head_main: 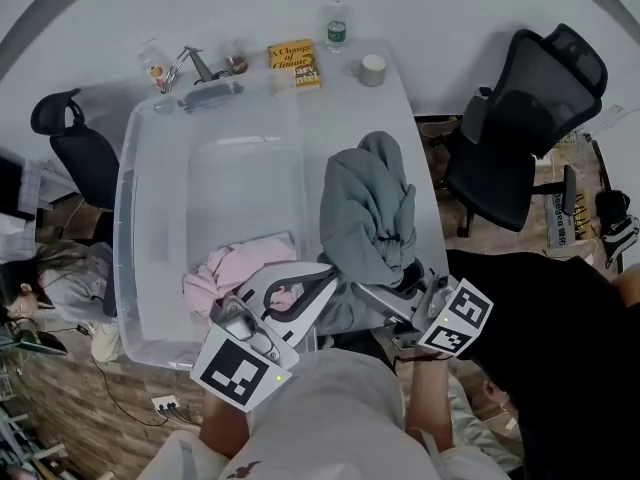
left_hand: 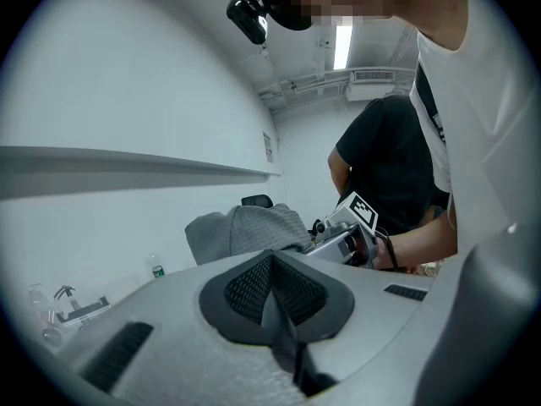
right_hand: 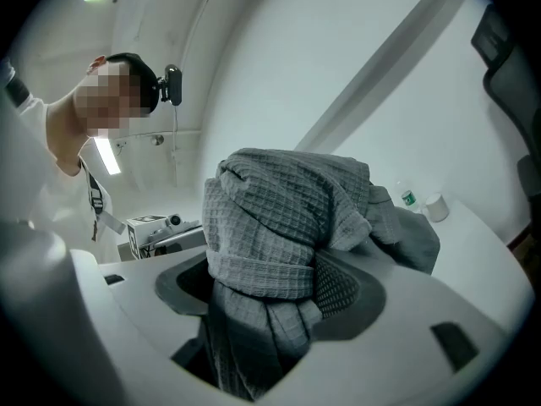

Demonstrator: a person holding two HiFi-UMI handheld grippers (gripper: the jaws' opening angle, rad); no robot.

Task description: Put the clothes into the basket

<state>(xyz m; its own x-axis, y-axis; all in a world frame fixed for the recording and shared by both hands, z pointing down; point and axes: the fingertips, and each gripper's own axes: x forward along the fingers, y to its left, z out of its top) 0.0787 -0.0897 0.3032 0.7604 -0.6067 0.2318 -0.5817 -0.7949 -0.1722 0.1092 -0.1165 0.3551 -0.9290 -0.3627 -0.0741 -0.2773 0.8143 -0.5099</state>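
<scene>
A grey waffle-weave garment (head_main: 365,208) hangs bunched above the white table, just right of the clear plastic basket (head_main: 150,218). My right gripper (head_main: 395,293) is shut on its lower folds; in the right gripper view the cloth (right_hand: 287,218) fills the space between the jaws (right_hand: 270,311). A pink garment (head_main: 235,268) lies in the basket's near end. My left gripper (head_main: 325,278) hovers at the basket's near right corner, close beside the grey cloth. In the left gripper view its pads (left_hand: 279,311) meet with nothing between them, and the grey garment (left_hand: 249,227) shows beyond.
A yellow book (head_main: 294,65), a water bottle (head_main: 336,23), a tape roll (head_main: 372,69) and glassware (head_main: 155,68) stand along the table's far edge. Black office chairs sit at the right (head_main: 520,118) and left (head_main: 75,143). A person in black (head_main: 540,348) stands close on the right.
</scene>
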